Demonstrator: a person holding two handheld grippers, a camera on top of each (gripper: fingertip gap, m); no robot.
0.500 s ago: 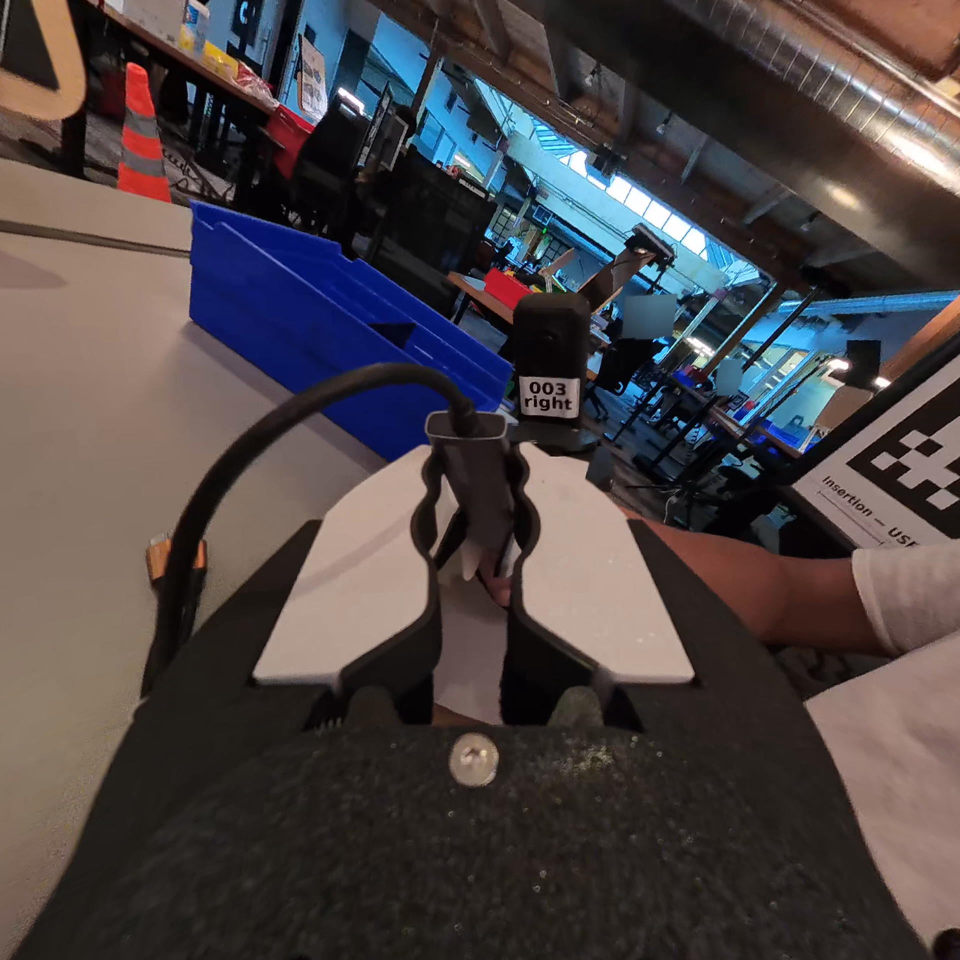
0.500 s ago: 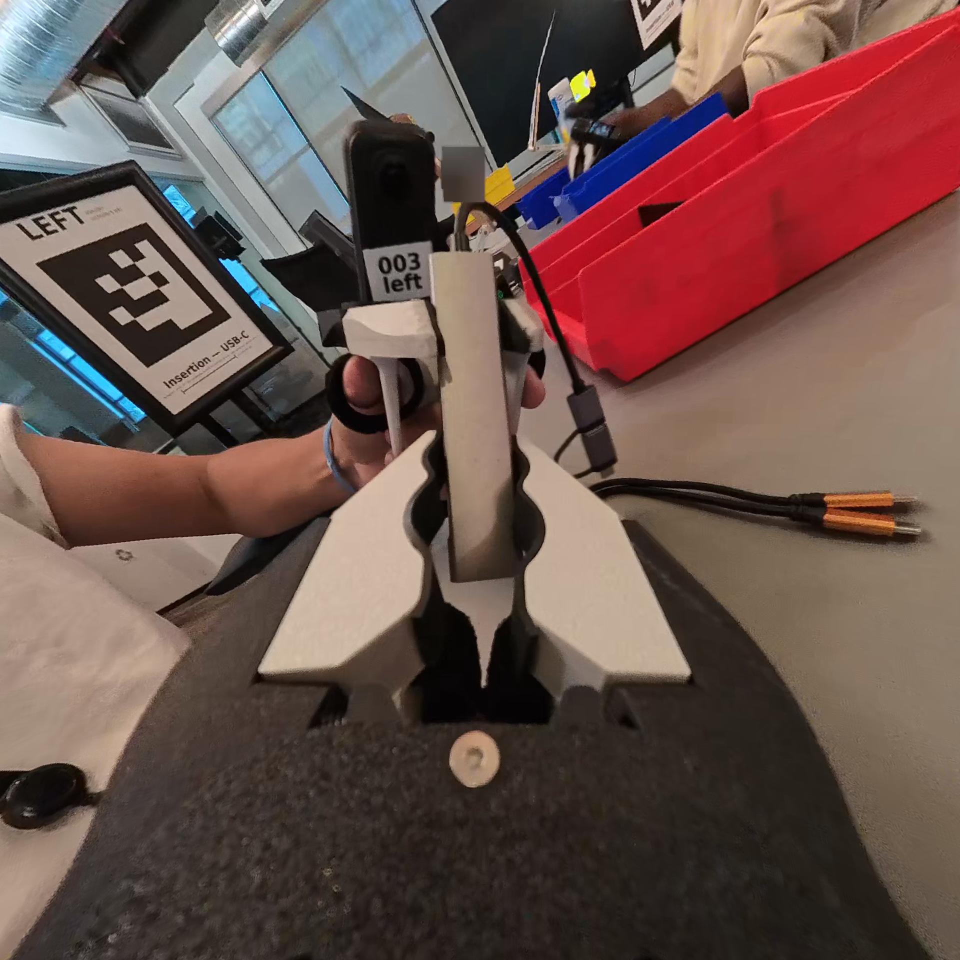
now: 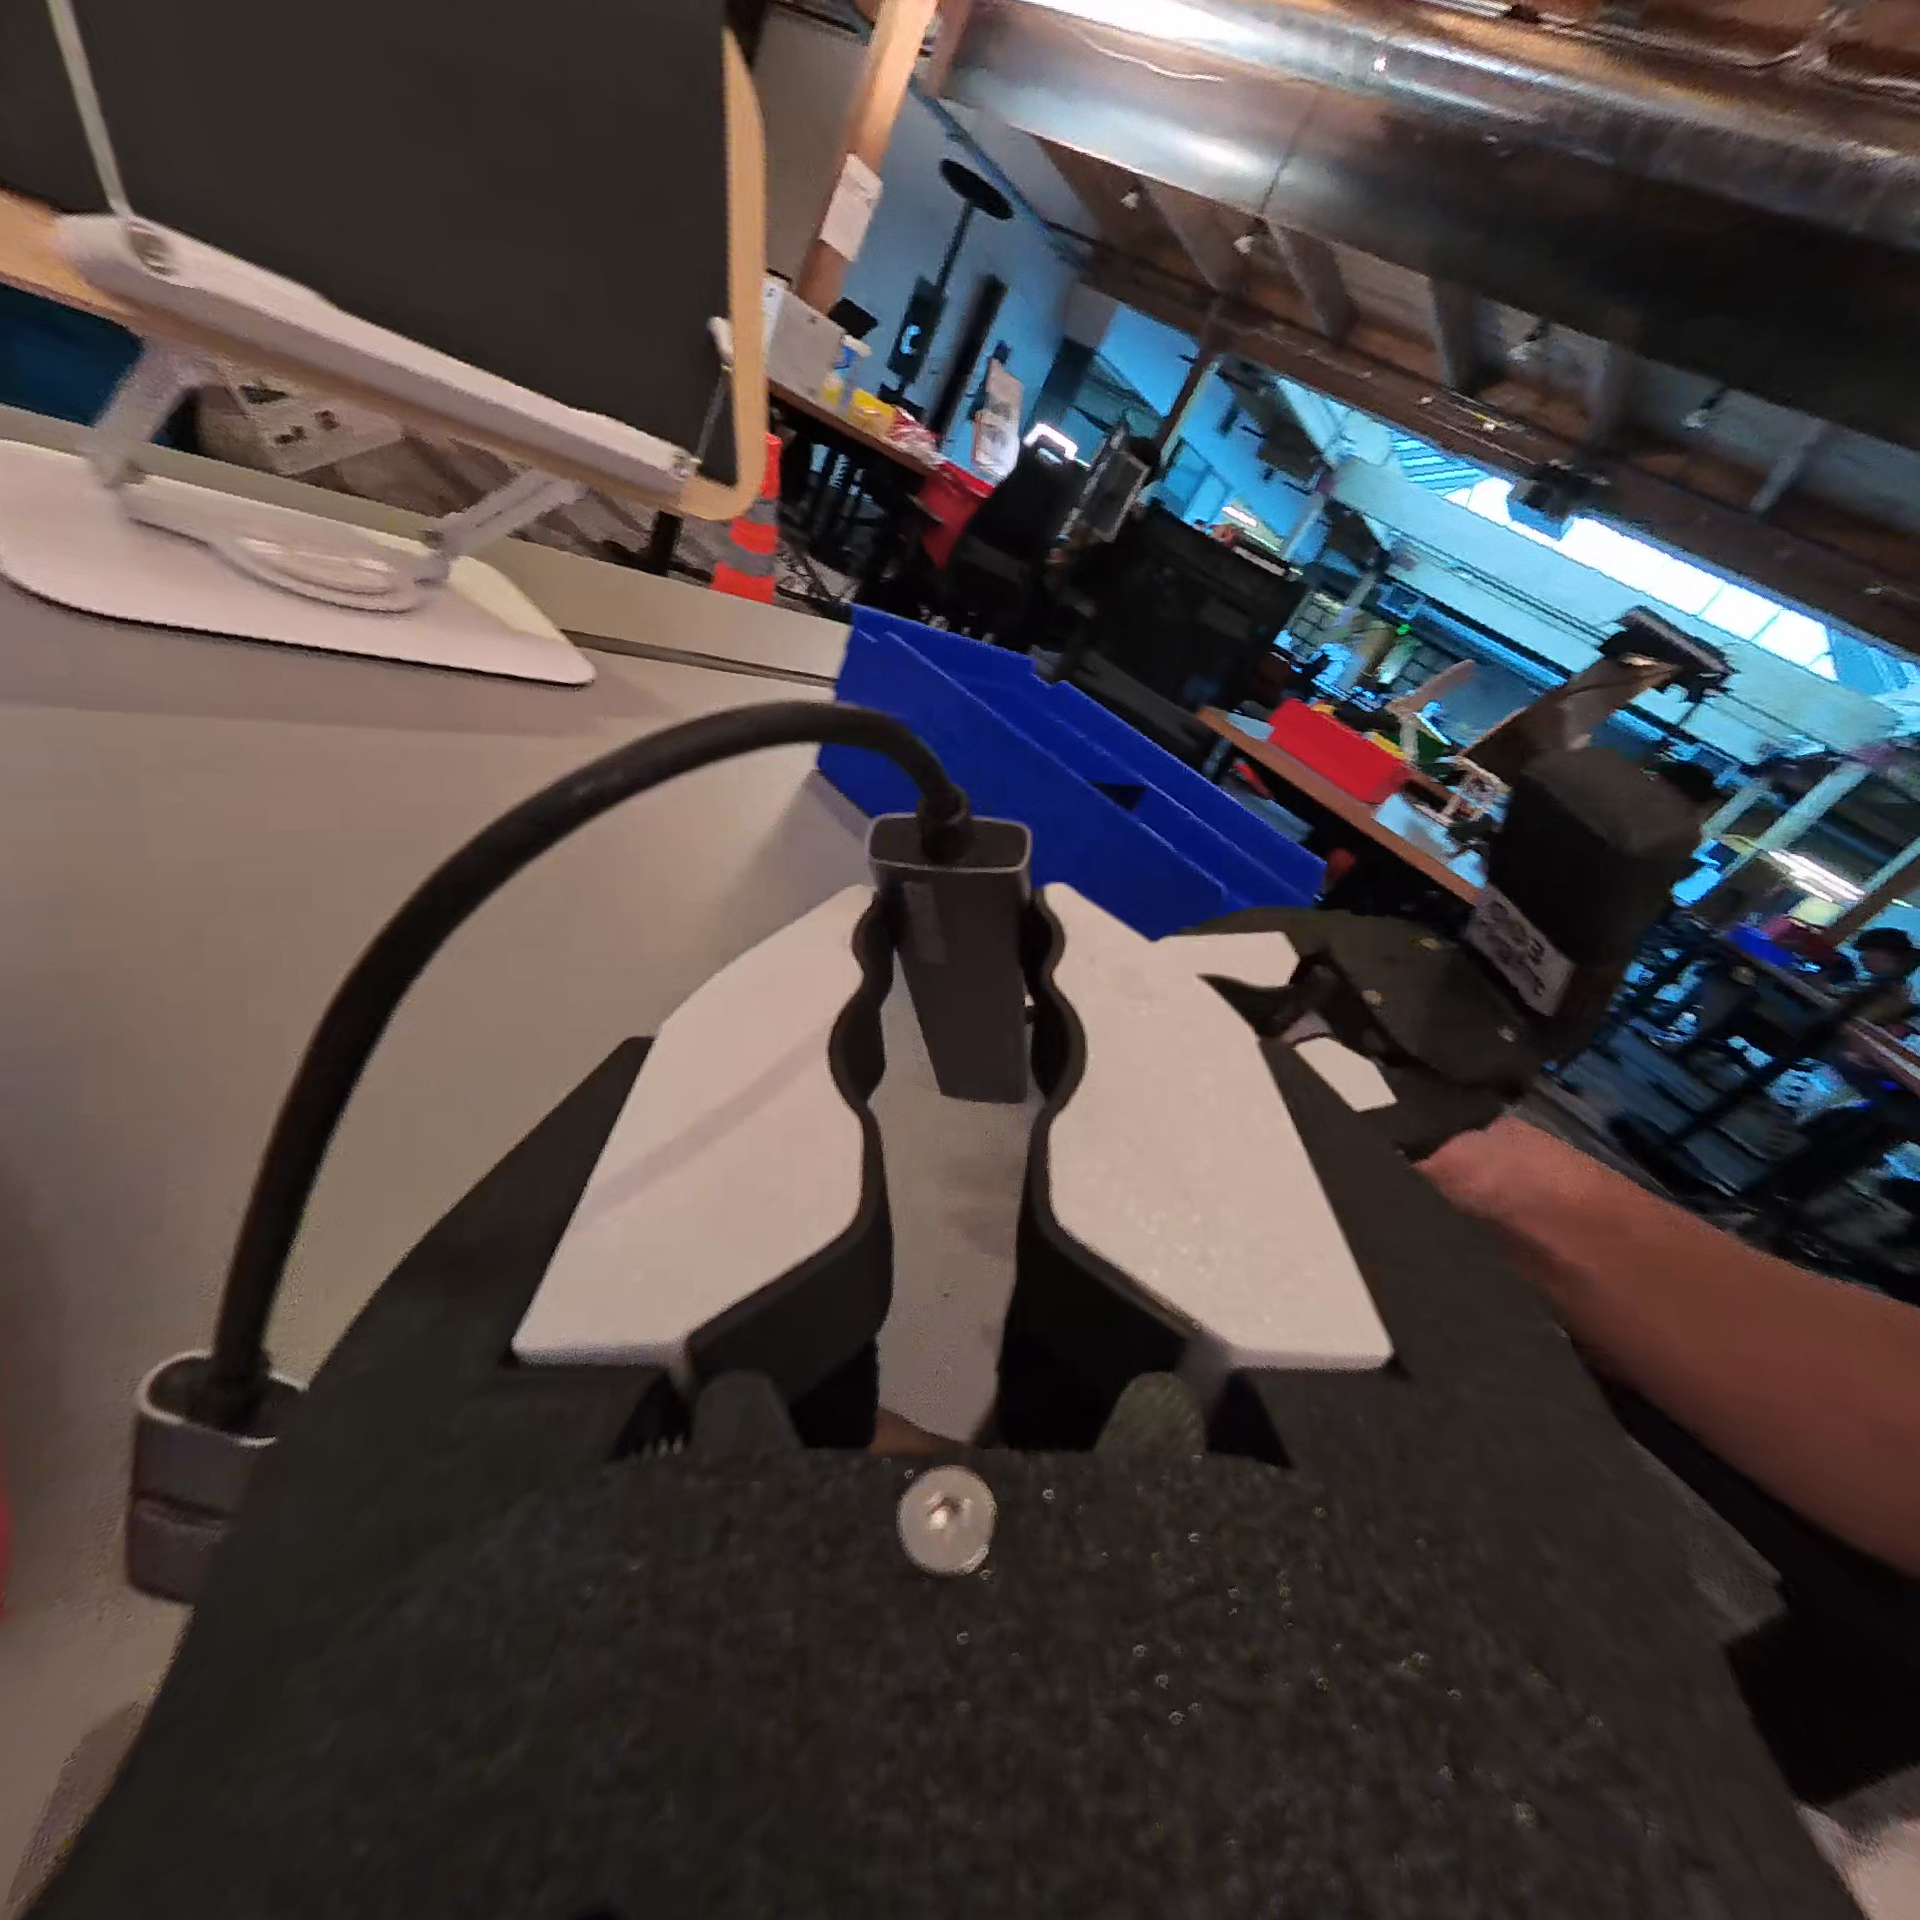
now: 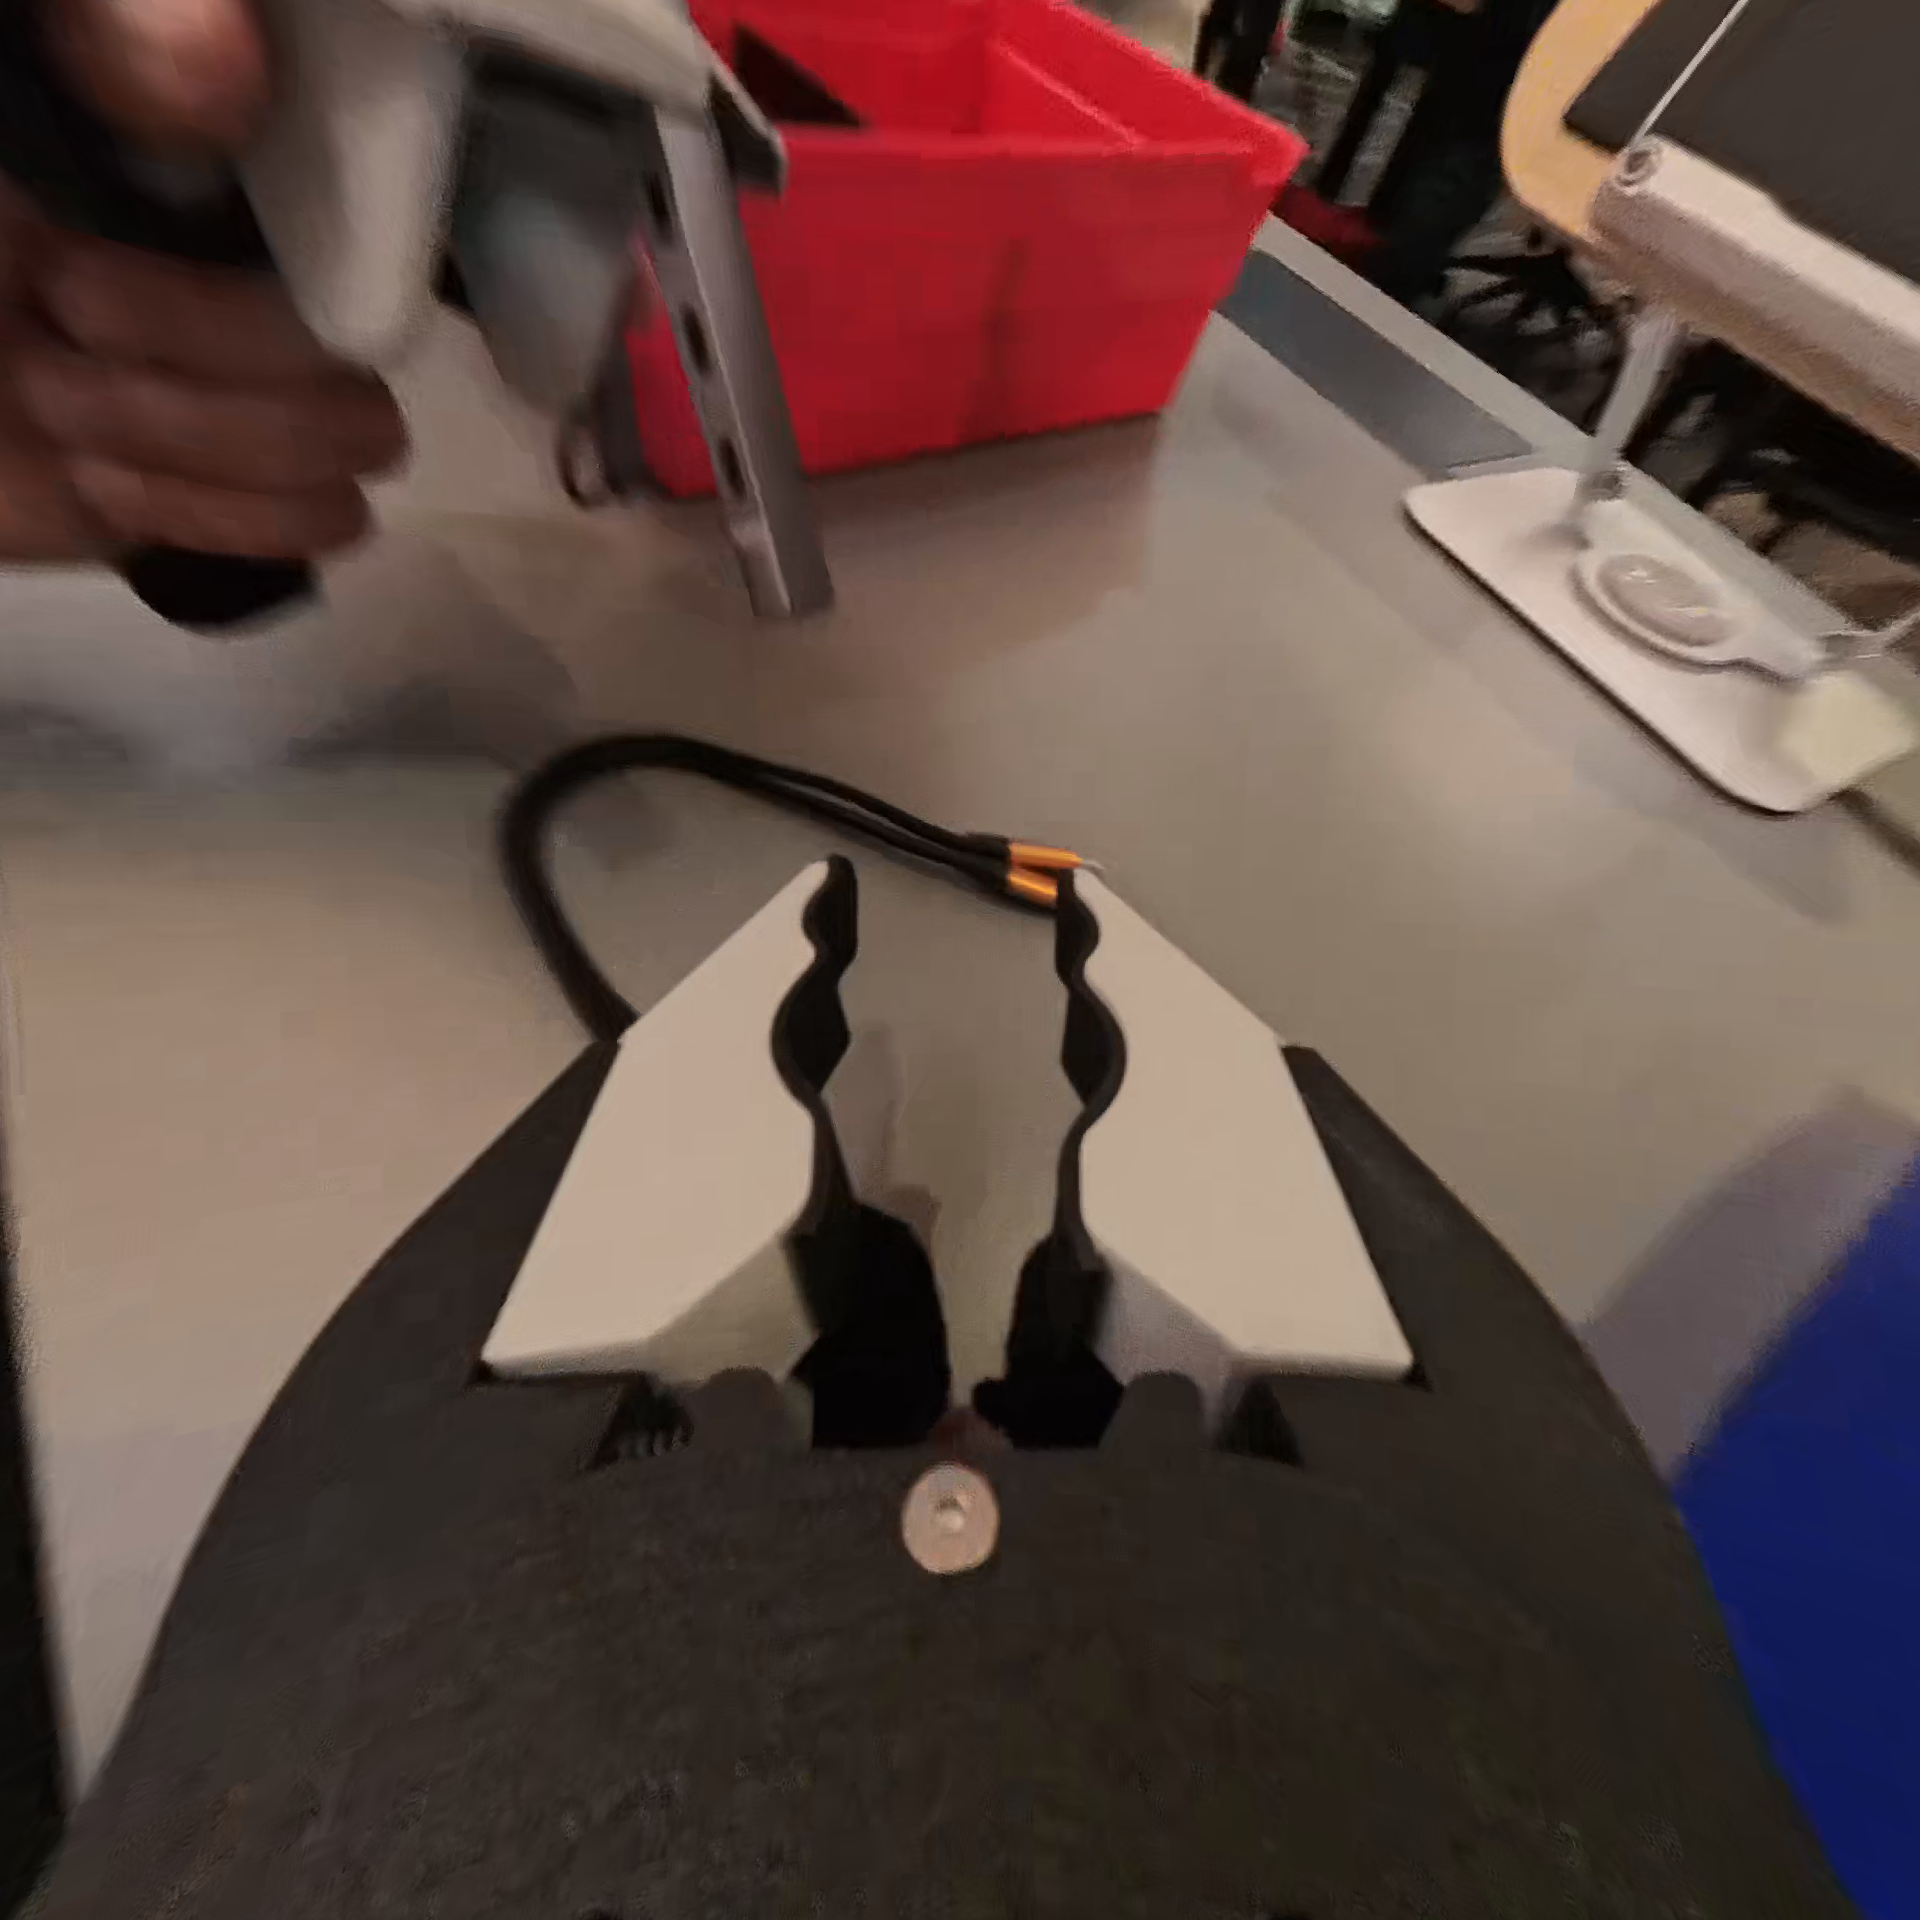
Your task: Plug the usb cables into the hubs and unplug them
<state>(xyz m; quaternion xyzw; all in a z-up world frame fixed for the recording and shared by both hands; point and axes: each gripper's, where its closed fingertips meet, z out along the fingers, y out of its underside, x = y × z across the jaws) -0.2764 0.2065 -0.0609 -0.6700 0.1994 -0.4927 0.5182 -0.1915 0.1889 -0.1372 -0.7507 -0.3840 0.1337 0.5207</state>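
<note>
Pinched hard with the fingers of the left gripper on the grey hub, tilted, row of ports showing in the right wrist view, lower end close to the table; touching or not, couldn't call it through the blur. Spread wide and carried nothing over at the right gripper, fingertips hovering right at the two orange-tipped usb cables, laid side by side on the table. Looked like a reach for a plug, with nothing grabbed yet.

Could easily have nipped both plugs at once, packed together like that, and fouled the line-up with a port. Could have caught black cord instead of an orange shell and ended up with a drooping plug. Might also have snagged the hub's own black lead, looped out left with its grey connector dangling by the gripper body, and dragged the hub askew.

Saw nothing between the right fingers and the plugs. Spotted a white stand off to the side, a red bin behind the hub, a blue bin past the left fingers, and an orange cone farther back.
</note>
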